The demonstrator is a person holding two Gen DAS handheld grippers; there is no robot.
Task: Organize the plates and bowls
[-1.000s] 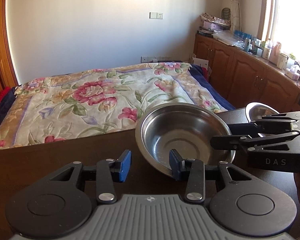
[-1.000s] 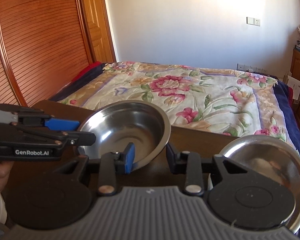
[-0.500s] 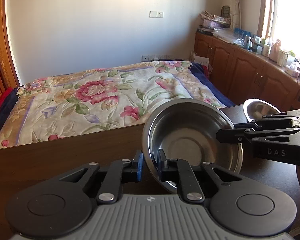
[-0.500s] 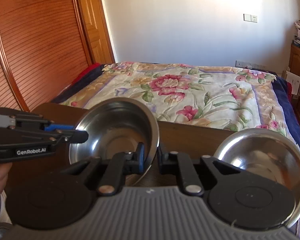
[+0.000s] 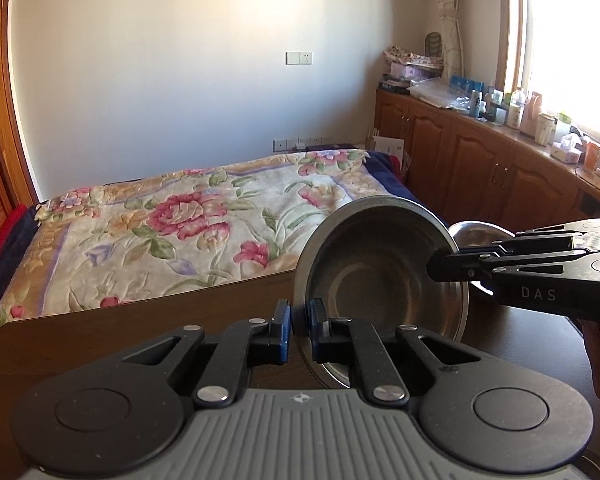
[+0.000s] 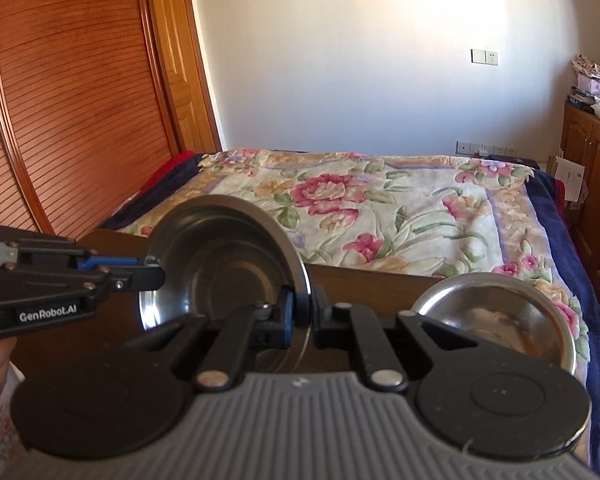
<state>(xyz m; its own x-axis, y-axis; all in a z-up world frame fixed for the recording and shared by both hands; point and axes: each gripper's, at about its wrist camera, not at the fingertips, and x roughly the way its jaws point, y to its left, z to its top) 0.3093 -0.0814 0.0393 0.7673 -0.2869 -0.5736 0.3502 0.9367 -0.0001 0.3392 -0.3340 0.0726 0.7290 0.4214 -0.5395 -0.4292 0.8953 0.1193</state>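
Both my tongs pinch opposite rims of the round brushed-steel bowl (image 5: 384, 276), left gripper (image 5: 299, 322) and right gripper (image 6: 302, 310), tilting it above the dark wooden table (image 5: 120, 332)

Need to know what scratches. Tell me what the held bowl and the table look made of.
Round silver bowl: seemingly stainless steel, brushed sheen with bright rim glints. Dark brown table: apparently wood or veneer, smooth, faintly glossy; grain unclear.

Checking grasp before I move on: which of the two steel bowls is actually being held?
The left bowl, tilted up with both grippers, left and right, shut on its rim. The other bowl sits untouched on the table, farther right.
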